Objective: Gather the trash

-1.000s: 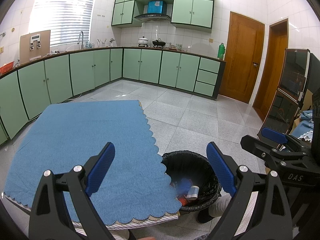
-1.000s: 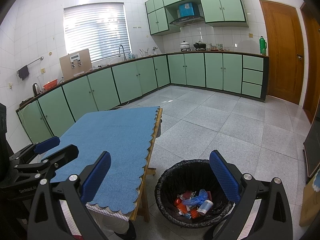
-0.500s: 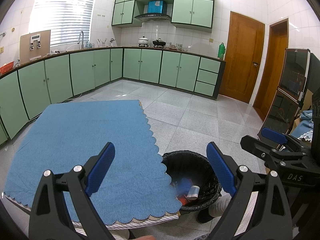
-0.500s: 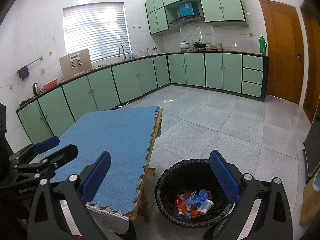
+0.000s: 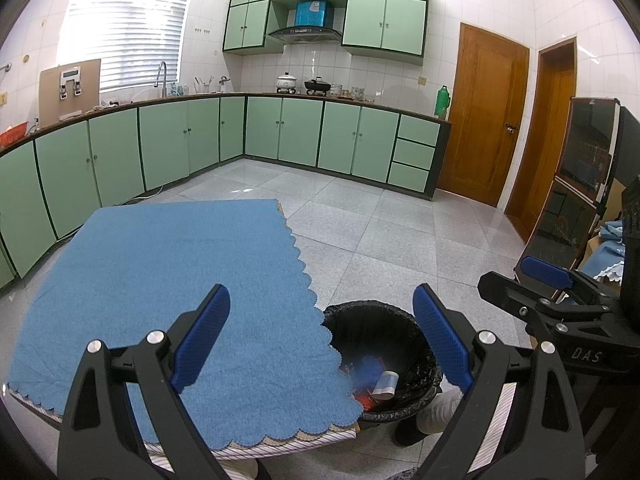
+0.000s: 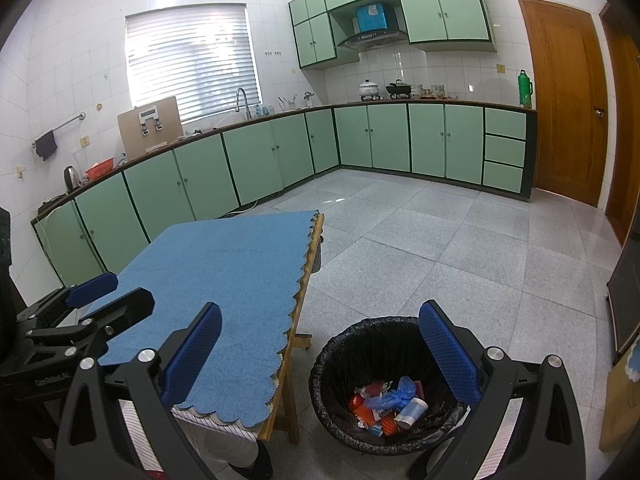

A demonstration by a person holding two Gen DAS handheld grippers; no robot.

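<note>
Nothing has moved since a second ago: both grippers hang where they were and the bin's contents lie as before. My left gripper [image 5: 320, 328] is spread wide, its two blue pads apart with nothing between them, held above the near edge of the table where the blue cloth [image 5: 168, 280] ends in scallops. My right gripper [image 6: 318, 352] is likewise splayed and empty, held above the floor beside the table with the bin below and between its fingers. There is one trash bin [image 6: 336, 360], black-lined, standing on the grey tiled floor [image 6: 440, 248] just beside the table's near corner, and the trash is all inside it. From the right wrist view I count a white cup [image 6: 412, 410] lying on its side, a crumpled blue plastic bag [image 6: 390, 396], and several red and orange wrappers [image 6: 366, 410]; I make it perhaps four or five of those, but they overlap and I cannot give a firm number. From the left wrist view the cloth's corner hides part of the bin, so only the cup, the bag and a patch of red show. The cloth lies flat on the one table. Each wrist camera catches the other gripper at the edge of its view. Behind, a run of green cabinets [image 5: 280, 132] lines two walls and two wooden doors [image 5: 484, 120] stand to the right.
</note>
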